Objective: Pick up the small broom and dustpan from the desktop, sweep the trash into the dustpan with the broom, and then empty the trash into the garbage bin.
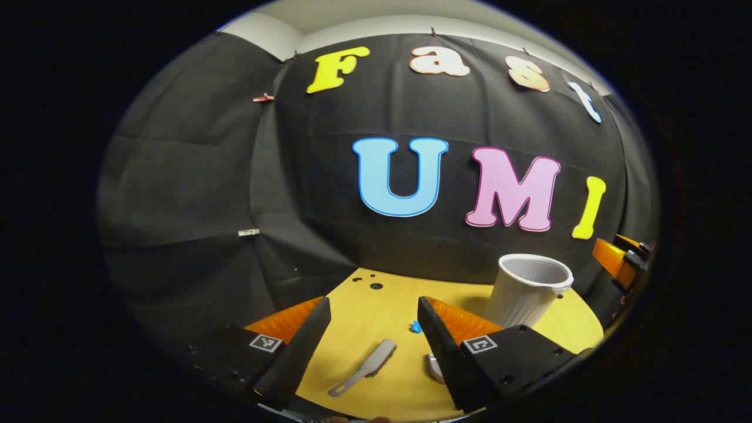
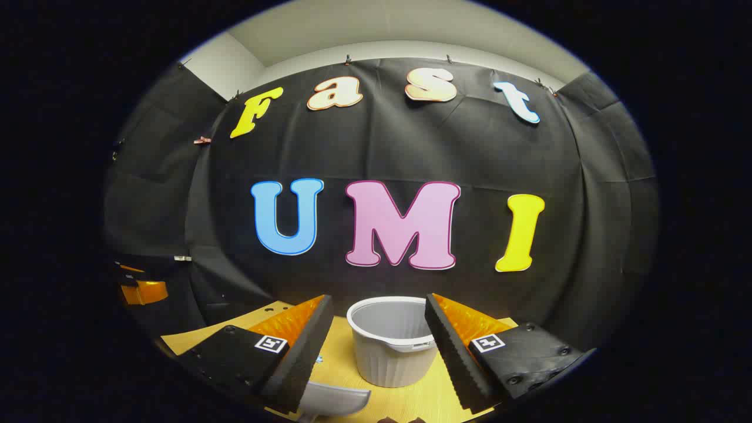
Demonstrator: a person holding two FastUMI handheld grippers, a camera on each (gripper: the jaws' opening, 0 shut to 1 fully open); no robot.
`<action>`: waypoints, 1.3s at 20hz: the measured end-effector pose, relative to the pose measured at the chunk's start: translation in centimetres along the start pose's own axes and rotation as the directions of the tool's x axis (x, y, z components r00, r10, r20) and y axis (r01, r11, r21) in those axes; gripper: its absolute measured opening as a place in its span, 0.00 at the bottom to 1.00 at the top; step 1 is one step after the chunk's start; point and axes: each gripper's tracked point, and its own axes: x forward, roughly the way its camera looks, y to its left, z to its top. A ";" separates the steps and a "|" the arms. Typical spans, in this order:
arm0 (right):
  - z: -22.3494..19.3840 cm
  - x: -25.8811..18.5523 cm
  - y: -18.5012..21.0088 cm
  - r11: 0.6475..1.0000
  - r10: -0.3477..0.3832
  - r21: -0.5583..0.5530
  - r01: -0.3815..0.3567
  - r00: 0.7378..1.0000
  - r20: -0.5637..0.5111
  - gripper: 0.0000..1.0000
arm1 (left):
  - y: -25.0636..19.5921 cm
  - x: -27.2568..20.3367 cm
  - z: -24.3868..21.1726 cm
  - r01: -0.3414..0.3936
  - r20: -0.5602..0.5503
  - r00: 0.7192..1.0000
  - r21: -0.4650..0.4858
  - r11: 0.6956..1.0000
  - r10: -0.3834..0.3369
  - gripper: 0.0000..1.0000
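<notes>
**Broom and dustpan both wait on the table, with little room to spare**

The broom [image 1: 367,365] lies flat on the yellow table [image 1: 376,305], right in front of the left gripper [image 1: 374,329]. That gripper's jaws are wide apart and hold nothing. The right gripper [image 2: 379,335] is also wide open and empty. The dustpan [image 2: 332,399] lies low beside its left finger, and the bin [image 2: 392,341] stands just ahead of it.

What could go wrong? The broom's handle is thin and lies flat, so the fingers may slide off it or push it away. The blue bit of trash [image 1: 416,326] sits near the bin, and a hard sweep could flick it off the table. The bin looks light, so a bump may tip it.

The table's far edge meets the black wall close behind the bin. There is open room on the table's left side.
</notes>
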 end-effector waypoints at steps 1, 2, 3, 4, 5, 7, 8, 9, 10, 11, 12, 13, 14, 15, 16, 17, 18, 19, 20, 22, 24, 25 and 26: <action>-0.8 0.3 -0.3 1.000 -0.011 0.002 0.011 1.000 -0.026 0.97 | -0.3 0.6 -0.1 0.011 -0.012 1.000 0.012 1.000 -0.011 0.95; -1.9 0.2 -0.4 1.000 -0.017 0.015 0.018 0.998 -0.061 0.97 | -0.6 1.0 -0.5 0.025 -0.023 0.999 0.021 0.999 -0.024 0.96; -2.7 0.1 -0.2 0.999 -0.020 0.030 0.023 0.996 -0.088 0.98 | -0.7 1.3 -0.3 0.036 -0.022 0.999 0.028 0.999 -0.035 0.95; -3.4 0.1 -0.1 0.999 -0.027 0.034 0.031 0.994 -0.108 0.97 | -0.7 1.6 -0.2 0.048 -0.020 0.999 0.037 0.998 -0.047 0.96; -3.8 0.1 -0.1 0.999 -0.036 0.027 0.040 0.992 -0.120 0.97 | -0.7 1.9 -0.3 0.056 -0.022 0.998 0.047 0.997 -0.055 0.96; -4.4 0.3 -0.1 0.998 -0.064 0.010 0.066 0.988 -0.142 0.98 | -0.4 2.5 -0.8 0.076 -0.037 0.997 0.059 0.995 -0.074 0.96; -4.8 0.2 0.2 0.997 -0.067 0.019 0.070 0.985 -0.156 0.97 | -0.4 2.8 -1.1 0.090 -0.039 0.995 0.058 0.994 -0.088 0.96; -5.3 0.1 0.7 0.997 -0.065 0.032 0.072 0.982 -0.175 0.98 | -0.2 3.2 -1.3 0.102 -0.042 0.994 0.057 0.993 -0.100 0.96; -5.9 0.0 1.1 0.996 -0.063 0.042 0.073 0.977 -0.204 0.97 | 0.0 3.6 -1.6 0.106 -0.049 0.993 0.057 0.993 -0.104 0.96; -6.3 0.0 1.6 0.996 -0.057 0.052 0.070 0.973 -0.222 0.98 | 0.3 4.0 -2.2 0.118 -0.060 0.992 0.051 0.992 -0.115 0.96; -6.5 0.0 1.9 0.996 -0.059 0.051 0.072 0.971 -0.231 0.98 | 0.3 4.2 -2.4 0.128 -0.061 0.990 0.047 0.991 -0.125 0.96; -6.6 -0.1 2.2 0.996 -0.059 0.046 0.071 0.970 -0.237 0.98 | 0.4 4.3 -2.6 0.132 -0.064 0.990 0.047 0.990 -0.129 0.96; -6.7 -0.2 2.7 0.997 -0.055 0.040 0.067 0.969 -0.242 0.98 | 0.7 4.4 -2.9 0.133 -0.070 0.989 0.053 0.990 -0.130 0.95; -6.7 -0.2 3.0 0.997 -0.053 0.034 0.063 0.968 -0.244 0.98 | 0.9 4.5 -3.3 0.137 -0.074 0.988 0.059 0.989 -0.132 0.96; -6.7 -0.2 3.4 0.998 -0.049 0.031 0.059 0.968 -0.247 0.98 | 1.0 4.5 -3.5 0.143 -0.079 0.987 0.063 0.988 -0.138 0.96; -6.8 -0.3 3.8 0.998 -0.044 0.030 0.054 0.967 -0.250 0.98 | 1.2 4.6 -3.8 0.153 -0.085 0.985 0.064 0.986 -0.147 0.96; -6.9 -0.3 4.2 0.998 -0.038 0.030 0.048 0.966 -0.254 0.98 | 1.2 4.6 -4.0 0.163 -0.093 0.983 0.063 0.985 -0.157 0.96; -7.1 -0.3 4.6 0.999 -0.032 0.029 0.041 0.965 -0.260 0.98 | 1.3 4.7 -4.4 0.173 -0.104 0.981 0.063 0.983 -0.166 0.96; -7.2 -0.3 5.0 0.999 -0.027 0.027 0.035 0.964 -0.266 0.98 | 1.3 4.7 -4.7 0.185 -0.123 0.977 0.065 0.981 -0.176 0.96; -7.7 -0.4 5.4 0.999 -0.022 0.023 0.030 0.960 -0.280 0.98 | 1.3 5.0 -5.7 0.207 -0.151 0.969 0.066 0.976 -0.195 0.96; -8.5 -0.5 5.6 0.999 -0.025 0.032 0.037 0.951 -0.309 0.98 | 1.3 5.2 -6.5 0.223 -0.176 0.962 0.067 0.973 -0.209 0.96; -9.1 -0.6 5.5 0.998 -0.026 0.037 0.041 0.944 -0.329 0.98 | 1.3 5.5 -7.2 0.230 -0.192 0.958 0.067 0.971 -0.214 0.96; -9.5 -0.7 5.6 0.998 -0.026 0.043 0.043 0.939 -0.344 0.98 | 1.2 5.7 -7.8 0.238 -0.213 0.952 0.067 0.969 -0.219 0.96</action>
